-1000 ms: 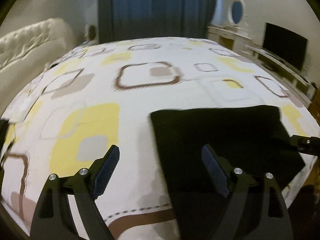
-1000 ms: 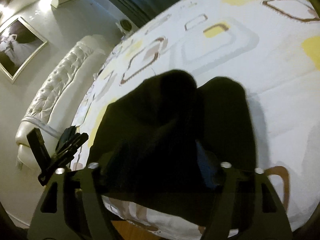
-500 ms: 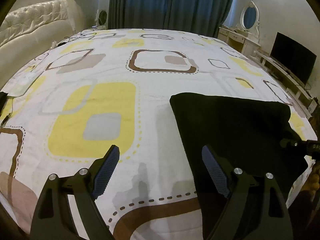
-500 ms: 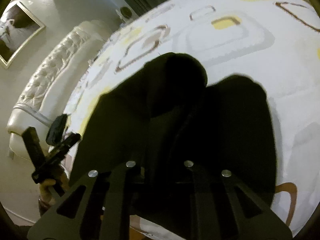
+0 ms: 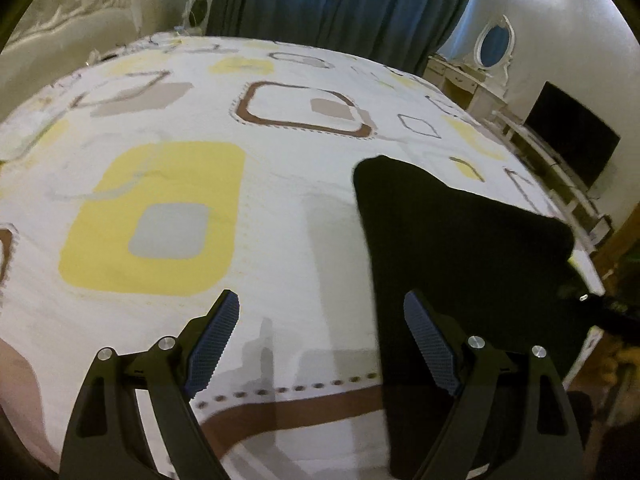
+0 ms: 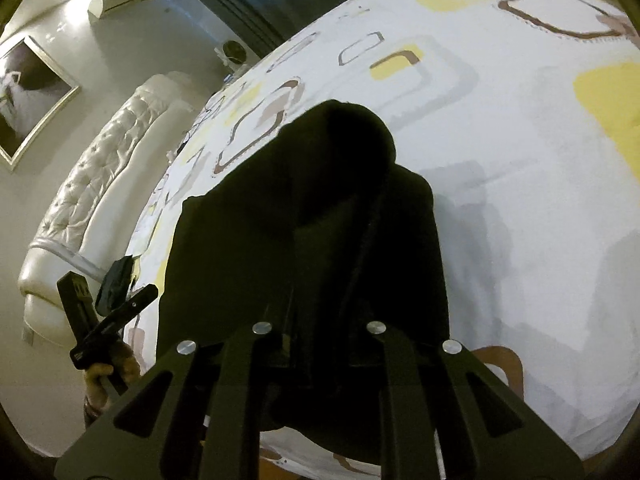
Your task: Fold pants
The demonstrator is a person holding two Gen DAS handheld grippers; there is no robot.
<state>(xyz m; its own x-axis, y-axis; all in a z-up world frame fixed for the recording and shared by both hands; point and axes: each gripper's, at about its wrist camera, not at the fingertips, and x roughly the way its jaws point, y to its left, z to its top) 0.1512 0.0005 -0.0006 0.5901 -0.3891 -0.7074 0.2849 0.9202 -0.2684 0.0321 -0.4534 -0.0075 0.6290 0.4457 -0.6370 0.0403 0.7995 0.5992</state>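
Observation:
Black pants (image 5: 460,248) lie folded near the bed's front edge, on a white cover with yellow and brown squares (image 5: 160,208). My left gripper (image 5: 320,344) hovers open over the pants' left edge; its right finger is above the cloth, its left finger above bare cover. In the right wrist view the pants (image 6: 280,208) bulge upward in a dark hump. My right gripper (image 6: 316,344) is shut on the pants' near edge, its pads buried in the black cloth. The left gripper (image 6: 108,320) shows at the far left, held in a hand.
A white tufted headboard (image 6: 92,184) runs along the bed's left side. Dark blue curtains (image 5: 340,4) hang behind. A dresser with an oval mirror (image 5: 494,46) and a black TV (image 5: 572,136) stand at the right. A framed picture (image 6: 28,92) hangs on the wall.
My right gripper went from open around the pants' edge to shut on it, and the cloth now rises higher. The left gripper shifted left and rolled, staying open.

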